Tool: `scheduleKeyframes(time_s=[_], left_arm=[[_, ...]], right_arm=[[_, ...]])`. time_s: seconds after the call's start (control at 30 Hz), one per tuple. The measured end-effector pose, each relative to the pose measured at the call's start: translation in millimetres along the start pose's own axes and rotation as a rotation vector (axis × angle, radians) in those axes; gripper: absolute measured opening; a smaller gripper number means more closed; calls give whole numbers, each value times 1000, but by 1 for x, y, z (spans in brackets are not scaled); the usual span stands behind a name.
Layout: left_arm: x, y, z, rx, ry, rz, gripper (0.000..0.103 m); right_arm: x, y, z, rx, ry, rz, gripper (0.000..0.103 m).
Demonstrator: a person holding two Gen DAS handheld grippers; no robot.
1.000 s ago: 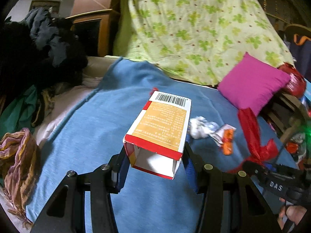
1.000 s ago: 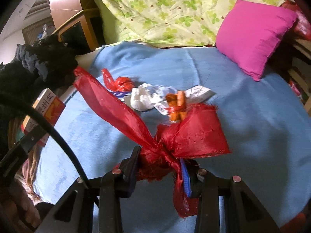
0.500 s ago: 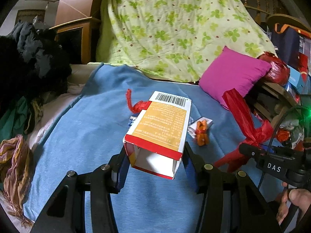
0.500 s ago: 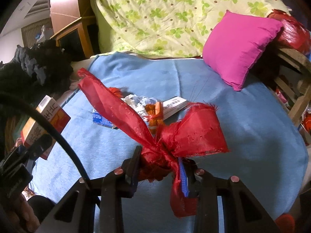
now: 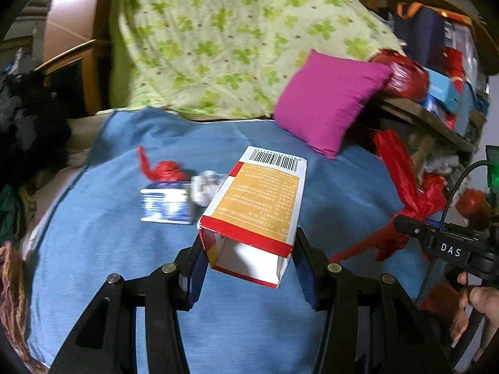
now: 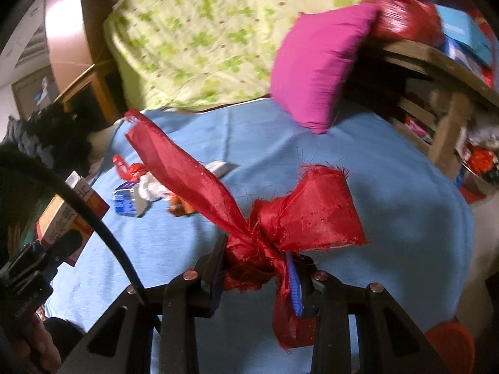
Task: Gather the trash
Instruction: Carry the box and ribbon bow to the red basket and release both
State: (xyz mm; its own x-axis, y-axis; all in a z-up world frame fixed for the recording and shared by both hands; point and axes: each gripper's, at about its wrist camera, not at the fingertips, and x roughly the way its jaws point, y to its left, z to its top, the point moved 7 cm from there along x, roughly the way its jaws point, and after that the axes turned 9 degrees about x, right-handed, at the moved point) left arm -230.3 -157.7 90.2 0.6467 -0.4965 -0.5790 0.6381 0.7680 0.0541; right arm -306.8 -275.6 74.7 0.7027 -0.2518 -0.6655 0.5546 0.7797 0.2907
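Observation:
My left gripper (image 5: 248, 269) is shut on an empty red, orange and white carton (image 5: 259, 208), held above the blue bedspread (image 5: 124, 249). The carton also shows in the right wrist view (image 6: 70, 215). My right gripper (image 6: 255, 272) is shut on a knotted red ribbon bow (image 6: 280, 218), which also shows in the left wrist view (image 5: 411, 193). More trash lies on the bedspread: a blue and white box (image 5: 165, 205), a crumpled white paper (image 5: 205, 187), a red plastic scrap (image 5: 162, 168), and an orange wrapper (image 6: 181, 207).
A magenta pillow (image 5: 327, 99) leans against a green floral quilt (image 5: 234, 40) at the back. A wooden shelf (image 6: 436, 71) with red bags and boxes stands on the right. Dark clothes (image 5: 28, 118) are piled on the left.
Both grippers have swung to the right with their loads still held. The trash pile now sits left of the carton in the left wrist view. The shelf has come into view.

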Motion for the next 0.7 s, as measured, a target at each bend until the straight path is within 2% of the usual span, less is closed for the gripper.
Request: scheduleKeyframes(time_s=[0.37,0.57,0.7], left_arm=[[-5,-98,21,99,4,-168,53],[-10,-153,22,156,8,-261,53],[-15,-189,18,204,13,-316,53]], right_arm=[[-61,-124,-2,164,-75,-96,36],[-103,-195,-31,251,-84,-189,36],[-115,-235,-61,278,-37,-254,36]])
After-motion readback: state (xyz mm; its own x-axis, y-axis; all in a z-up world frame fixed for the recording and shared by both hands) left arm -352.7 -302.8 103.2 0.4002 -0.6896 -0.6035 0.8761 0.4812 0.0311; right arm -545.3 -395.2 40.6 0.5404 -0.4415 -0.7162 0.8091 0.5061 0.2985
